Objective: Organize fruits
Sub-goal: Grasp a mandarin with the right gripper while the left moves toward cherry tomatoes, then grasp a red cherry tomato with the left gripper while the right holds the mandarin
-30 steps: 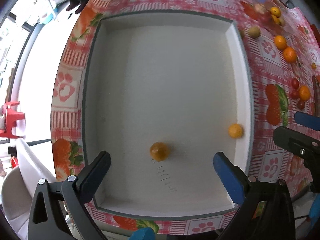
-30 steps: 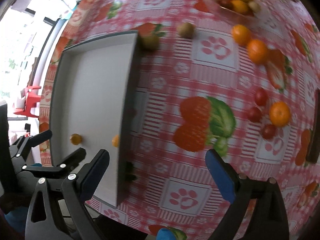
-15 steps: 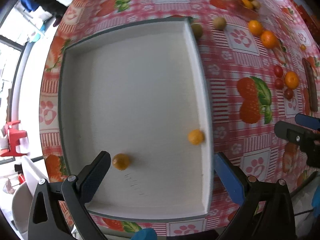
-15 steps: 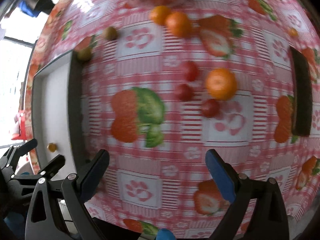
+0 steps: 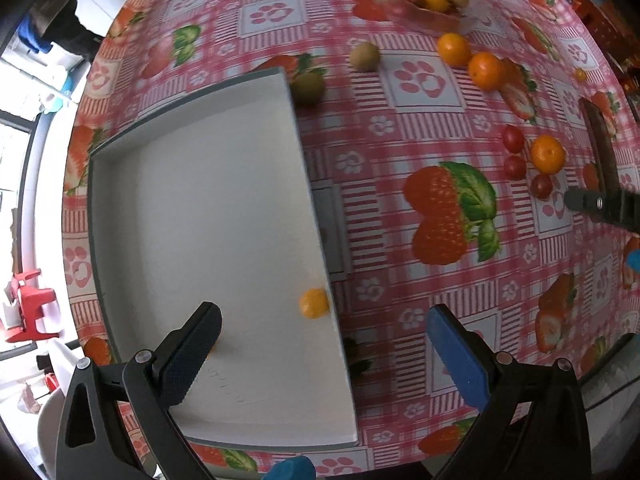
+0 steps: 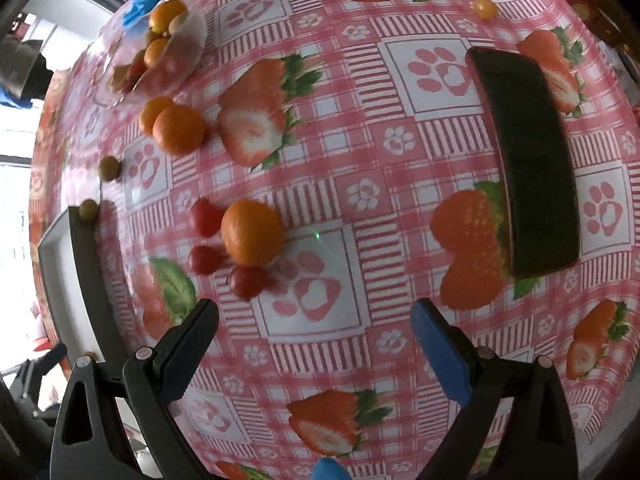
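Note:
A white tray lies on the checked tablecloth and holds a small orange fruit by its right wall; a second one is mostly hidden behind my left finger. My left gripper is open and empty above the tray's near right corner. My right gripper is open and empty above the cloth. Ahead of it lie a mandarin and three cherry tomatoes. Two more mandarins, two kiwis and a clear fruit bowl lie further left.
A dark rectangular tray lies to the right on the cloth. A small yellow fruit sits far back. The right gripper's tip shows in the left wrist view. The table edge runs along the left, with a red stool below.
Both grippers have swung right. The tray has slid left in both views, and the mandarin with the tomatoes now sits close before my right gripper. Both stay open.

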`<state>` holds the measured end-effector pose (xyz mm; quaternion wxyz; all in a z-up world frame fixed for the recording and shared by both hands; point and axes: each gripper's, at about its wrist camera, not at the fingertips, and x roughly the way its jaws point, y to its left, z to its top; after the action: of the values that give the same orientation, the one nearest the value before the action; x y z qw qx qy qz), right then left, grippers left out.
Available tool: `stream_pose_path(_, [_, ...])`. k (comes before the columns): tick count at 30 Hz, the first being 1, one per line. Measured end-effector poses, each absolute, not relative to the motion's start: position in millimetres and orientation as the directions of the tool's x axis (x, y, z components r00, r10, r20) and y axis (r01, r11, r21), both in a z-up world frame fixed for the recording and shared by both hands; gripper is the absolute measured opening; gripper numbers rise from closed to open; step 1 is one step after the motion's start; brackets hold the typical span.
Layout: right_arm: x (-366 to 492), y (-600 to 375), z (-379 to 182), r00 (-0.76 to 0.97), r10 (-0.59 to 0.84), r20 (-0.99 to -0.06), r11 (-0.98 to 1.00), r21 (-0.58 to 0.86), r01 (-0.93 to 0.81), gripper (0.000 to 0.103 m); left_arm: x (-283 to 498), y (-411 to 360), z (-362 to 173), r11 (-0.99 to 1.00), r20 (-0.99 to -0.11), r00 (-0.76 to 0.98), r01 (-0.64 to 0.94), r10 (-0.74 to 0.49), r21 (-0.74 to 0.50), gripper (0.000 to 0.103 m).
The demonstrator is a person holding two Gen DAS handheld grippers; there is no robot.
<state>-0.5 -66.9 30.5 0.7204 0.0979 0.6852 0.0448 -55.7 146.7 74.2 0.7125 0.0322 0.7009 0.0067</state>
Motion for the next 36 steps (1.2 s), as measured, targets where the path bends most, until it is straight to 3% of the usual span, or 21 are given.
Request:
stream_pose_path(9, [30.6, -33.2, 25.2, 0.088, 0.206, -0.975, 0.978, 0.205, -0.019, 0.097, -60.4, 125.2, 67.2, 0.997, -0.999, 0.004, 0.054, 0.048, 0.048, 0.103])
stream_pose_path(11, [39.3, -24.7, 21.8, 0.085, 0.204, -0.975, 0.979, 0.202, -0.032, 0.087, -59.9, 131.2, 66.2, 0.998, -0.999, 0.002, 0.052, 0.046, 0.046, 0.103])
stream_pose_path(12, [43.7, -16.9, 18.7, 0.076, 0.202, -0.976, 0.979, 0.200, -0.032, 0.076, -60.1, 136.7, 65.7, 0.998, -0.999, 0.001, 0.052, 0.045, 0.045, 0.103])
stream_pose_path(15, [54.6, -5.3, 11.0, 0.084, 0.181, -0.980, 0.983, 0.179, -0.030, 0.067, -57.8, 142.5, 69.6, 0.998, -0.999, 0.000, 0.045, 0.041, 0.041, 0.103])
stream_pose_path(17, [55.1, -1.5, 11.5, 0.093, 0.170, -0.981, 0.985, 0.167, -0.043, 0.054, -52.0, 143.2, 69.5, 0.999, -0.999, -0.001, 0.041, 0.033, 0.033, 0.103])
stream_pose_path(18, [55.6, -1.7, 13.5, 0.101, 0.201, -0.974, 0.979, 0.196, -0.051, 0.038, -49.3, 142.4, 71.0, 0.999, -1.000, 0.000, 0.040, 0.028, 0.027, 0.103])
stream_pose_path(36, [-10.8, -95.5, 34.4, 0.113, 0.290, -0.950, 0.948, 0.301, 0.100, 0.038, 19.8, 65.3, 50.1, 0.996, -1.000, -0.004, 0.087, -0.028, -0.029, 0.103])
